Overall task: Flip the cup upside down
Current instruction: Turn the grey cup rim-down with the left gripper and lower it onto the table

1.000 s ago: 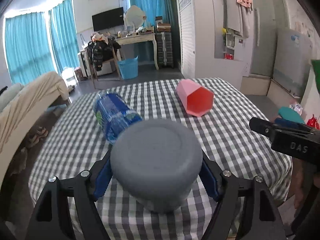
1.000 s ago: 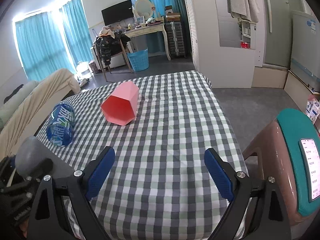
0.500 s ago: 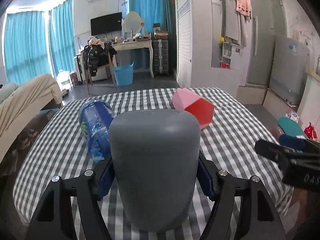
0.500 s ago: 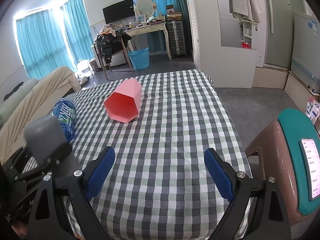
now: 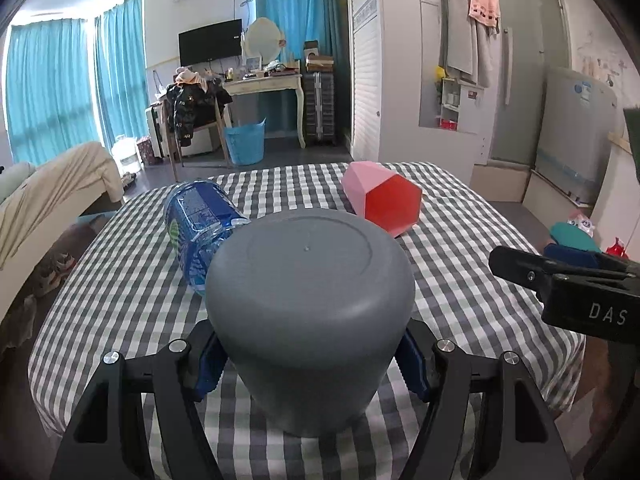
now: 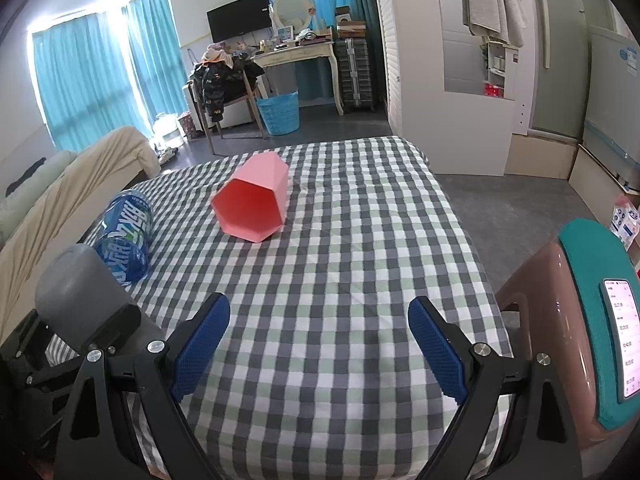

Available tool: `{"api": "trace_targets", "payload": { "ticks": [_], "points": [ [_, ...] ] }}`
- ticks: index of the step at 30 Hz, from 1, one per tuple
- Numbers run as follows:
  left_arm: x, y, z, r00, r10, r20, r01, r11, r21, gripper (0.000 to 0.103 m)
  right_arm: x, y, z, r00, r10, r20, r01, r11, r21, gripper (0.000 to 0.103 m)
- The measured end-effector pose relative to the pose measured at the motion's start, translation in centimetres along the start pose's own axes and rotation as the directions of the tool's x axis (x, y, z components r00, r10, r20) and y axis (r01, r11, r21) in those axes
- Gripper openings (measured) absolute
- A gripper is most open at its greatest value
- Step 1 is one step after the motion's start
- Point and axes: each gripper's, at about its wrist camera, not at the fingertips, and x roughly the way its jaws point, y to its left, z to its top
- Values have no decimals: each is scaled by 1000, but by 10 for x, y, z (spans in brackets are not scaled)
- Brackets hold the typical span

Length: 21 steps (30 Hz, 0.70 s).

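My left gripper [image 5: 310,364] is shut on a grey cup [image 5: 310,312], its blue pads pressed to both sides. The cup stands with its closed base up, its mouth down at the checked tablecloth [image 5: 120,280]; I cannot tell whether it touches. In the right wrist view the same grey cup [image 6: 76,288] shows at far left, held in the left gripper. My right gripper [image 6: 318,346] is open and empty above the tablecloth near the table's front edge.
A pink hexagonal cup [image 5: 382,202] lies on its side at the far middle, also in the right wrist view [image 6: 252,204]. A blue water bottle [image 5: 198,228] lies on its side left of it. A brown chair with a teal cushion and phone [image 6: 600,320] stands right of the table.
The grey cup in my left gripper tilted up to side-on, then came back down so its base faces up toward me. The right gripper has stayed still and open.
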Motion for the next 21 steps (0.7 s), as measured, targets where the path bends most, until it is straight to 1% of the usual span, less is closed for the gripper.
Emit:
{"api": "trace_targets", "payload": {
  "ticks": [3, 4, 5, 6, 10, 13, 17, 21],
  "points": [
    [-1, -3, 0, 1000, 5, 5, -5, 1000, 5, 74, -4, 5, 1, 1000, 0, 10, 0, 1000, -13, 91],
    [-1, -3, -1, 1000, 3, 2, -3, 1000, 7, 78, -5, 6, 1, 1000, -1, 13, 2, 1000, -14, 91],
    [-1, -4, -1, 1000, -3, -5, 4, 1000, 11, 85, -6, 8, 1, 1000, -3, 14, 3, 1000, -15, 91],
    [-2, -5, -1, 1000, -6, -6, 6, 1000, 12, 88, -8, 8, 1, 1000, -5, 16, 5, 1000, -16, 91],
    [-11, -8, 3, 999, -7, 32, 6, 1000, 30, 88, -16, 10, 0, 999, -6, 37, 7, 1000, -17, 91],
    [-19, -5, 11, 998, -6, 70, 4, 1000, 26, 88, -29, 10, 2, 996, -1, 93, 1, 1000, -3, 91],
    [-32, 1, 25, 992, -6, 126, 5, 1000, 11, 88, -47, 13, 7, 988, 1, 153, 0, 1000, -5, 91],
    [-50, 11, 35, 982, -1, 191, 3, 1000, -11, 88, -61, 19, 8, 982, 1, 188, 3, 1000, -21, 91]
  ]
}}
